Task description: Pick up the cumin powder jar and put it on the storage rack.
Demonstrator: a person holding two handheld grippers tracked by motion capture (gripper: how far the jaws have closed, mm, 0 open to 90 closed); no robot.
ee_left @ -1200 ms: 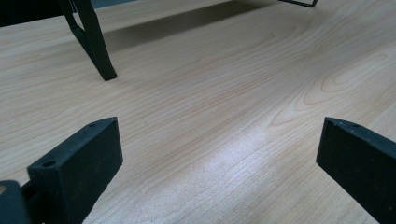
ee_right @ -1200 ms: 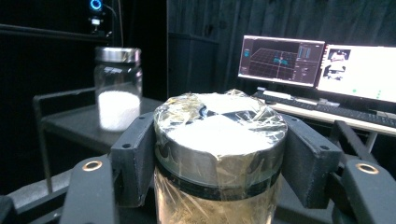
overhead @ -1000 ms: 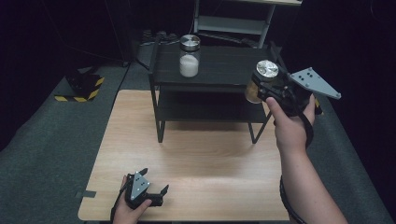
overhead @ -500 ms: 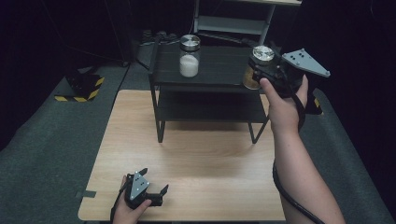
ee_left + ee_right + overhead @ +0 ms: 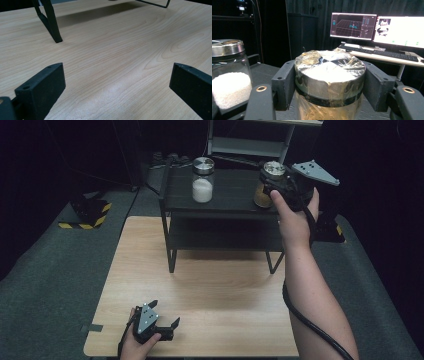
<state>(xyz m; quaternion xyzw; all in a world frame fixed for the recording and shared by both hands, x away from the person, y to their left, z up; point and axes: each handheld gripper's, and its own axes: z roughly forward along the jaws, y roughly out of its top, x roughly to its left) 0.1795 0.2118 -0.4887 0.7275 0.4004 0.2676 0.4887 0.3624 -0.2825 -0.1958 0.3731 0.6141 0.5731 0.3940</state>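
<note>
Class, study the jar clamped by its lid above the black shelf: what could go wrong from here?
1. The right gripper grips only the metal lid of the straw-coloured jar; the lid might loosen or slip.
2. The jar of white grains stands close on the black shelf; a sideways swing could knock it.
3. The jar is near the shelf's right edge, so releasing carelessly may tip it off.

Pale smooth wood-grain table, matt black jaws, glossy metal-lidded glass jar.
</note>
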